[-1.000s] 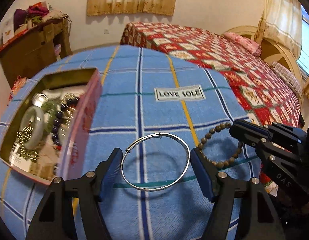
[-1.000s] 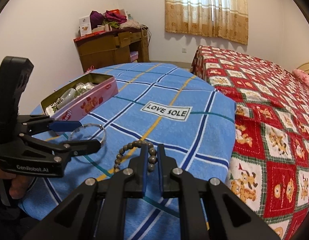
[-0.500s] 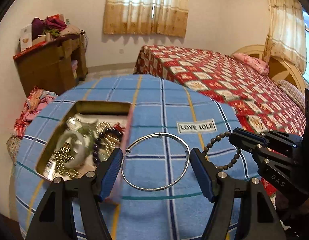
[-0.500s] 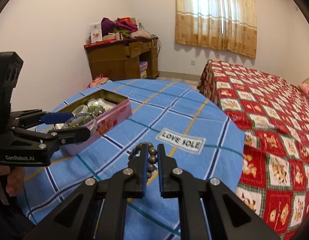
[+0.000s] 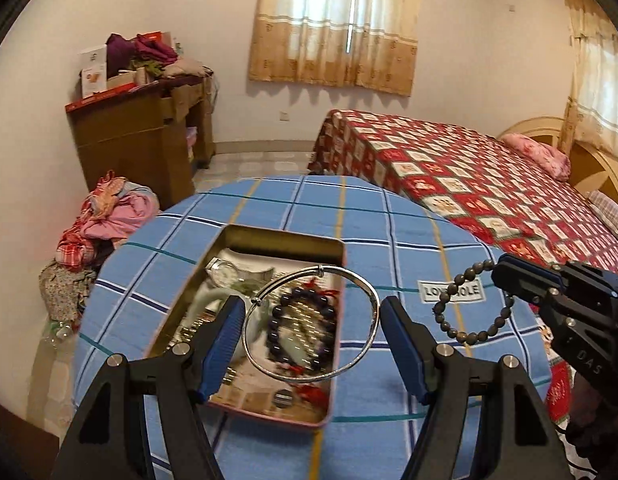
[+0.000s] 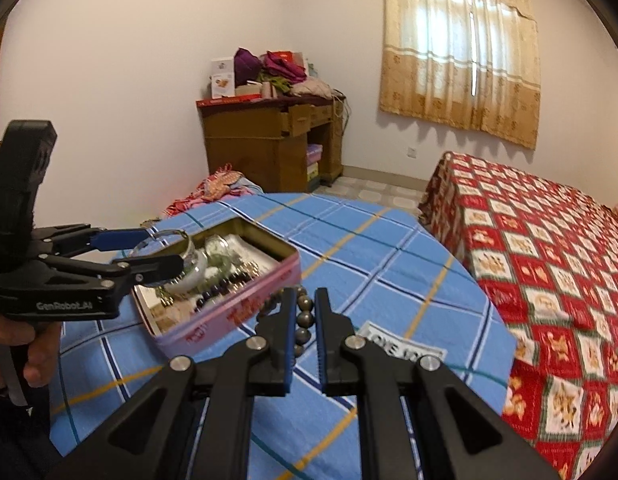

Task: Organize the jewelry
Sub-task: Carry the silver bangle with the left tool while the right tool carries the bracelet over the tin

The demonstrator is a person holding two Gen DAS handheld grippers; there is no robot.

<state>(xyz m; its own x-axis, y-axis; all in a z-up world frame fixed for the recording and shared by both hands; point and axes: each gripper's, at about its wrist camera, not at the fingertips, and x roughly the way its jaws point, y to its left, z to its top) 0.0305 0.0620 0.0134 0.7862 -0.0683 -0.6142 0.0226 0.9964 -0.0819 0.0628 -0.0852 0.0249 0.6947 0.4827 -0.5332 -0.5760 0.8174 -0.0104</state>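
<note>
My left gripper (image 5: 312, 334) is shut on a silver bangle (image 5: 365, 292) and holds it in the air over the open pink tin (image 5: 285, 242). The tin holds several pieces: a watch, a pale jade bangle, a dark bead bracelet. My right gripper (image 6: 306, 326) is shut on a brown bead bracelet (image 6: 303, 320), lifted off the table to the right of the tin (image 6: 229, 320). In the left wrist view the bracelet (image 5: 465, 304) hangs from the right gripper's fingers (image 5: 521, 282). In the right wrist view the left gripper (image 6: 149, 250) holds the bangle (image 6: 165, 236) above the tin's left end.
A round table with a blue checked cloth (image 5: 389, 224) bears the tin and a "LOVE SOLE" label (image 6: 401, 348). A bed with a red patterned cover (image 5: 489, 188) stands right. A wooden dresser (image 5: 141, 136) and a clothes pile (image 5: 105, 220) are at the left.
Both grippers have risen from the table with their pieces. The left gripper has carried the silver bangle left, from beside the tin to over it. The right gripper followed toward the tin.
</note>
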